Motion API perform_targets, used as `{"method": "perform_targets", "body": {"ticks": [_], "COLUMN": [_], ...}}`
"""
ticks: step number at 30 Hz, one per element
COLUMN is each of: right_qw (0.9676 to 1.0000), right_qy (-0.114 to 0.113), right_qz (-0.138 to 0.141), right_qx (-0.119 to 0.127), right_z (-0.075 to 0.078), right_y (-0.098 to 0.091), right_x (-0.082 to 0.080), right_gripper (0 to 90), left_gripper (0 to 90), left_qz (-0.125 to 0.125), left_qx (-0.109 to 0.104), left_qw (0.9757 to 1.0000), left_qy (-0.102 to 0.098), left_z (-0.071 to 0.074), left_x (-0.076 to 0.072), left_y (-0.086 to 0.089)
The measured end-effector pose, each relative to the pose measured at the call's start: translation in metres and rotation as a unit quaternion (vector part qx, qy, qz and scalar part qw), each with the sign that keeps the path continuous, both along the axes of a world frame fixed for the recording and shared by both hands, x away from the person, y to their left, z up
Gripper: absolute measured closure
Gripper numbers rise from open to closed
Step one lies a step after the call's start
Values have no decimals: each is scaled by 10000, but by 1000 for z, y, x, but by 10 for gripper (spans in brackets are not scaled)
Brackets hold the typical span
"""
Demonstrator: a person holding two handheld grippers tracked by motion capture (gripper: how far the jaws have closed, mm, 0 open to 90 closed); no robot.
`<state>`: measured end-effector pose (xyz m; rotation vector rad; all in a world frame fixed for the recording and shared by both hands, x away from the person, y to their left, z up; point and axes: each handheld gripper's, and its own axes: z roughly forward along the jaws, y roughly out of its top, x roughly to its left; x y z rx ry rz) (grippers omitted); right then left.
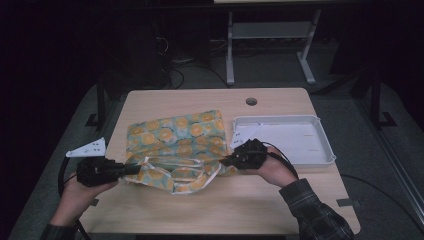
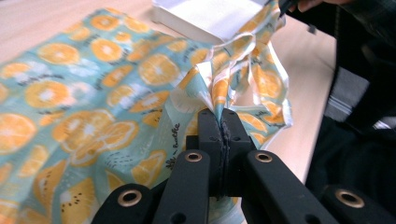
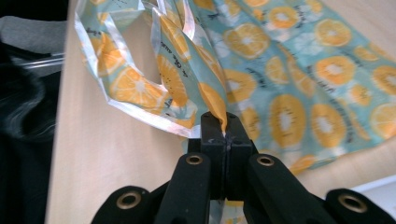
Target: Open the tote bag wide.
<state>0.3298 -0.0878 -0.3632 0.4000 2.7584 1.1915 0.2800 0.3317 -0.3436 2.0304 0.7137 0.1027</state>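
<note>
With your left gripper [image 1: 131,169] and right gripper [image 1: 226,160] each clenched on the orange-print cloth's [image 1: 175,137] near edge over the surface [image 1: 280,195], pull evenly so it spreads flat.

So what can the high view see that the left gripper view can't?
The high view takes in the whole table, its round hole, the left gripper and the floor behind. The left gripper view alone gives a close look at jaws pinched shut on a fold of the orange-print cloth. Both share the cloth, the white tray and the right gripper.
</note>
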Motion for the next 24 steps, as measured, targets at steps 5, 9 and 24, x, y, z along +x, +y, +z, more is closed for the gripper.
{"method": "perform_targets", "body": {"ticks": [5, 9, 24], "right_qw": [9999, 9996, 9962], "right_qy": [-42, 52, 230], "right_qz": [-145, -260, -712], "right_qx": [-17, -67, -438], "right_z": [4, 4, -31], "right_y": [7, 13, 37], "right_x": [27, 48, 108], "right_gripper": [889, 888, 887], "left_gripper": [891, 891, 890], "left_qz": [443, 689, 1297], "left_qx": [-13, -9, -138], "left_qw": [9990, 9976, 9895], "left_qy": [41, 114, 631], "left_z": [-1, -9, -53], "left_x": [27, 47, 101], "left_y": [5, 8, 13]}}
